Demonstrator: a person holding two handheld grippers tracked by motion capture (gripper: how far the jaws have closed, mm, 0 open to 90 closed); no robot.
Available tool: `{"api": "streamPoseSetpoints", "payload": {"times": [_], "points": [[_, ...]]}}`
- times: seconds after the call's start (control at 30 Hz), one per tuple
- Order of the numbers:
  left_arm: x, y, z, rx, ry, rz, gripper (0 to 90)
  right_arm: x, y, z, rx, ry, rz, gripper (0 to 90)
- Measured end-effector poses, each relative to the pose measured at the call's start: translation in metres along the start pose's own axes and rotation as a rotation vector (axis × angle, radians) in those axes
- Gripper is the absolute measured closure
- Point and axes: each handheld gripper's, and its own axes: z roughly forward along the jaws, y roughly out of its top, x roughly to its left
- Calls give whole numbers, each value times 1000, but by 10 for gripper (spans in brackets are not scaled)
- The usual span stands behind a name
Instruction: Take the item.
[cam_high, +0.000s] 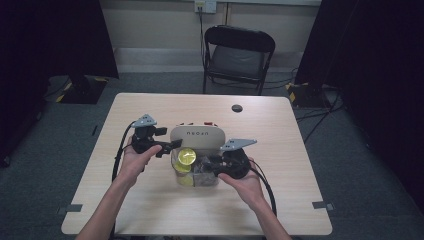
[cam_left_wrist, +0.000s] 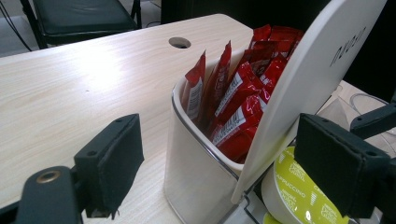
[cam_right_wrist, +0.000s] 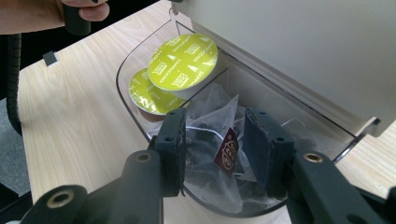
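Right gripper view: right claw (cam_right_wrist: 212, 149) apparently pinches a crinkly clear tea bag (cam_right_wrist: 219, 140); left claw (cam_left_wrist: 233, 172) gapes wide.

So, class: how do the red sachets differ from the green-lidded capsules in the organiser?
The red sachets are slim packets standing upright; the capsules are round pods with yellow-green lids, lying tilted. The sachets fill the opaque white compartment; the capsules sit in the clear tray. Both belong to one organiser.
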Motion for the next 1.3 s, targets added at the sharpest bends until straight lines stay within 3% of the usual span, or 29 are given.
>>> {"api": "streamPoseSetpoints", "payload": {"times": [0.43, 0.8, 0.9, 1.3], "points": [[3, 0, -1, -4, -12, -8, 155, -2, -2, 3, 21, 18, -4, 831], [3, 0, -1, -1, -12, -15, 155, -2, -2, 3, 25, 21, -1, 839], [3, 0, -1, -1, -12, -16, 155, -1, -2, 2, 16, 21, -6, 890], [3, -1, -2, -1, -10, -17, 155, 0, 1, -3, -20, 17, -14, 900]]}}
